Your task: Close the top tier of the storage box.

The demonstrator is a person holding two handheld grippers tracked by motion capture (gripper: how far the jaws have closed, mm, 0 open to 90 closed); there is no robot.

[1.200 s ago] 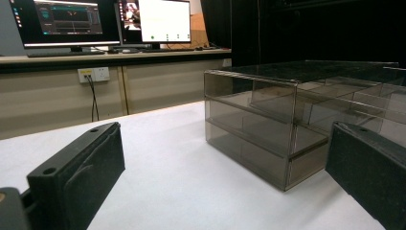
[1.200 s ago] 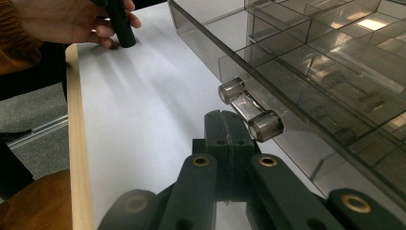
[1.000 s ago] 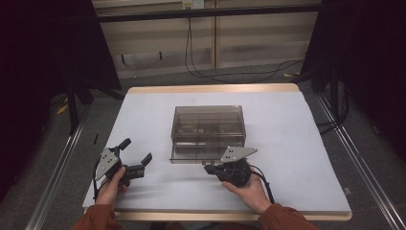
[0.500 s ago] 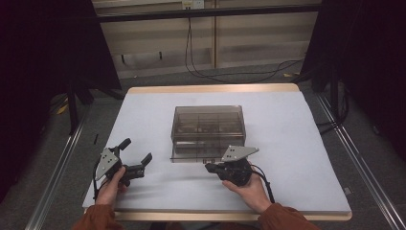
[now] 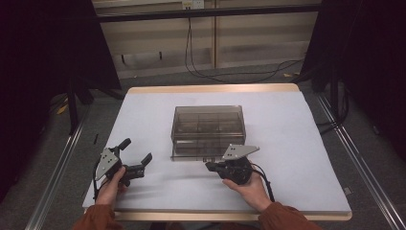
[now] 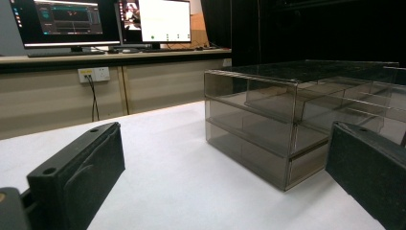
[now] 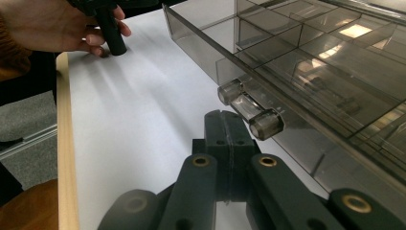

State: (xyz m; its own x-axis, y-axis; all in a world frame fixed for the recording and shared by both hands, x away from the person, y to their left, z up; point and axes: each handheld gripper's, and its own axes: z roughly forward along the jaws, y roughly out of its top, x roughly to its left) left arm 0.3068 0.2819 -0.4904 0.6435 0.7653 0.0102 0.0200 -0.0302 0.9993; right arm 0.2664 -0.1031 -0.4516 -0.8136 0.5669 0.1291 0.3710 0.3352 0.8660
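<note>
A smoky clear drawer box (image 5: 208, 120) stands mid-table, and its bottom drawer (image 5: 209, 149) juts slightly from the front. My right gripper (image 5: 209, 165) lies on the cloth in front of that drawer. In the right gripper view its jaws (image 7: 230, 125) are pressed together, just under the drawer's clear bar handle (image 7: 249, 111) and holding nothing. The drawer's compartments (image 7: 311, 62) look empty. My left gripper (image 5: 138, 149) rests at the front left, open, well apart from the box (image 6: 268, 124). Its two pads (image 6: 79, 175) stand wide with nothing between them.
A white cloth (image 5: 287, 134) covers the table, which has a wooden front edge (image 7: 64, 143). Metal rails (image 5: 57, 167) run along both sides. Cables (image 5: 210, 72) lie on the floor behind. A desk with monitors (image 6: 95, 19) stands beyond the table.
</note>
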